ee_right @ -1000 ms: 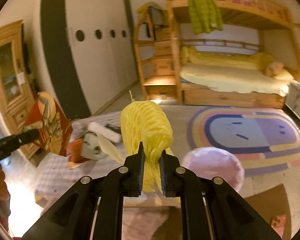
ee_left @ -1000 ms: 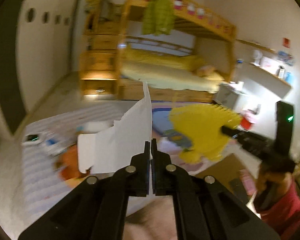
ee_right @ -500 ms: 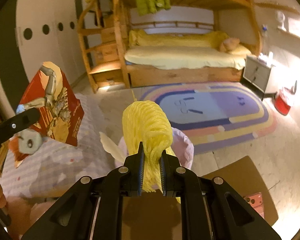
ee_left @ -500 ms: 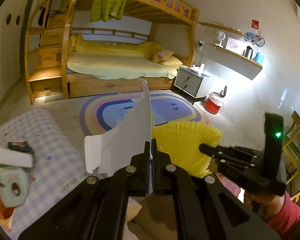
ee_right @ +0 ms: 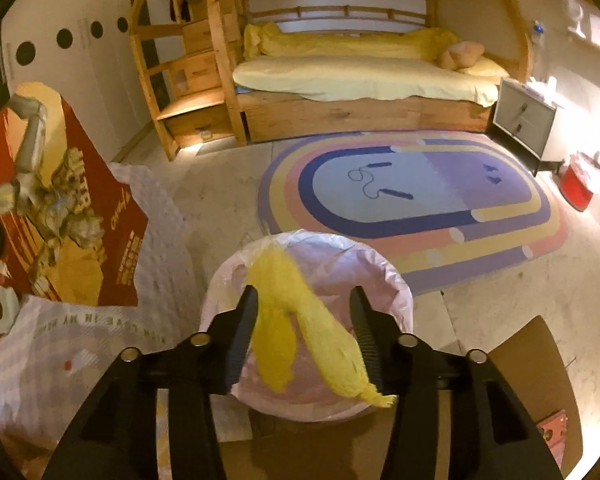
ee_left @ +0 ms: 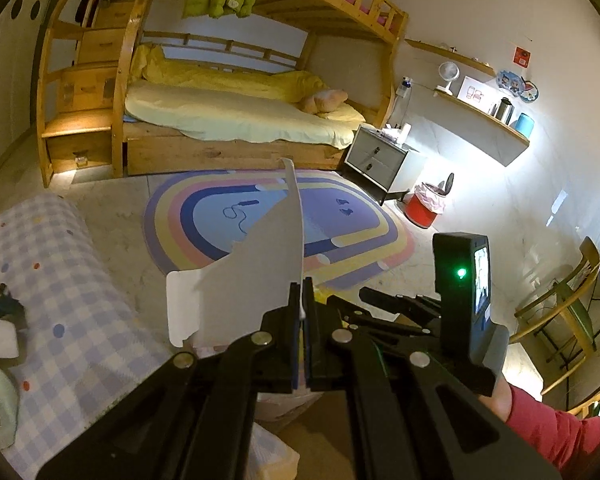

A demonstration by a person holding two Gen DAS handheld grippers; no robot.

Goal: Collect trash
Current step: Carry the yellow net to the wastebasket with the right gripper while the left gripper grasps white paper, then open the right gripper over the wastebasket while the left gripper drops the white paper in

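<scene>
The right gripper (ee_right: 304, 330) is opening its jaws over the pink-lined bin (ee_right: 396, 292); the yellow foam fruit net (ee_right: 300, 328) hangs loose between them, blurred, above the bin's mouth. The left gripper (ee_left: 302, 312) pinches a torn cardboard box panel (ee_left: 256, 276) upright, beside the checked mat's (ee_left: 72, 304) edge.

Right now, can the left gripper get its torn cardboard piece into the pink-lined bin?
Probably yes. The left gripper is shut on the torn cardboard piece beside the pink-lined bin, whose mouth is open; only the falling yellow foam net is there.
</scene>
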